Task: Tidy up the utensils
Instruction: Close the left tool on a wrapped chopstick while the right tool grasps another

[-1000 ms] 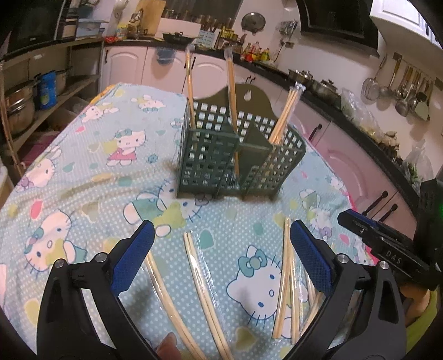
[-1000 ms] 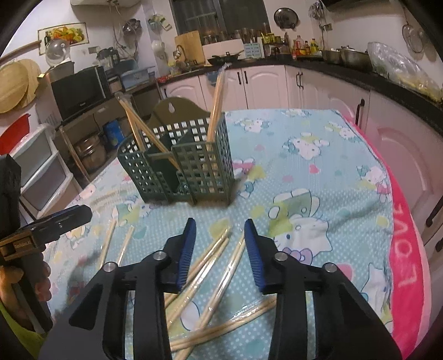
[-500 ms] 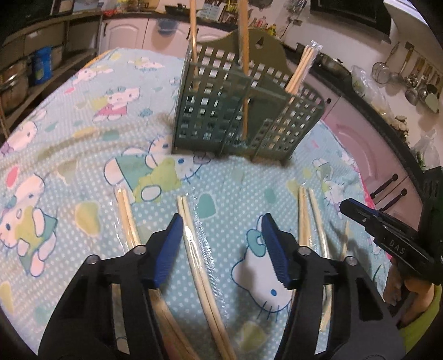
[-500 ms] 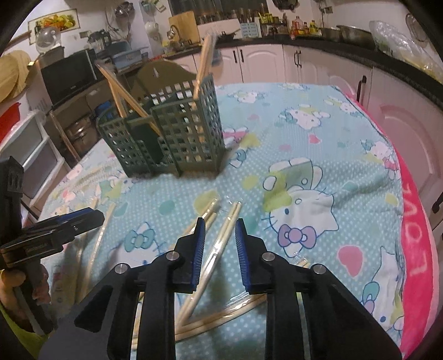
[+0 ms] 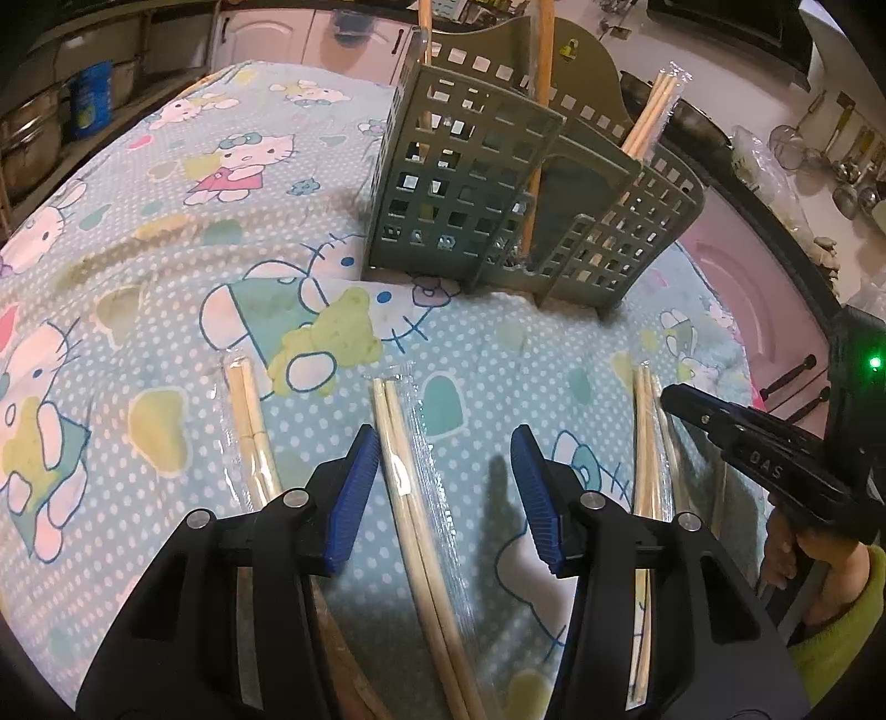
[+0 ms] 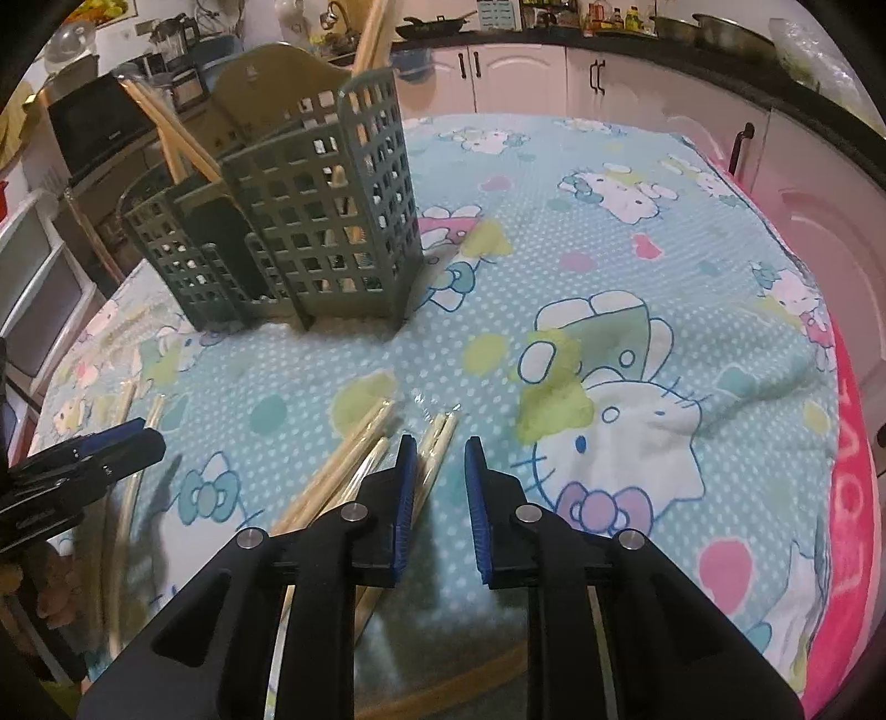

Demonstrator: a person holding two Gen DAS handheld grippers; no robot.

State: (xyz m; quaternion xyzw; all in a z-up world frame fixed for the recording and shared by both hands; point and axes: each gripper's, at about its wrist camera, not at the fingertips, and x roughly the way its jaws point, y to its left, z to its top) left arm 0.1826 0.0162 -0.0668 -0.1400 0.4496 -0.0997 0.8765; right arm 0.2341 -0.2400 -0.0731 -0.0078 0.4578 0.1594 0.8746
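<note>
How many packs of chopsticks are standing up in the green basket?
3. In the green utensil holder: the left pair, the middle pair, and the right pair leaning outward. More could hide behind its walls.

Both the left gripper (image 5: pixel 446 476) and the right gripper (image 6: pixel 438 482) have black plastic arms, bumpy blue pads and shiny silver screws, and a yellow-green sleeve (image 5: pixel 841 626) shows.

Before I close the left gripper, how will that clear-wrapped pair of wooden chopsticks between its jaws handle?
The clear-wrapped pair of wooden chopsticks looks thin and stiff, so probably light and unbending. Its glossy plastic sleeve may slide in the left gripper. Lying flat on the soft patterned cloth, it could be hard to get under.
</note>
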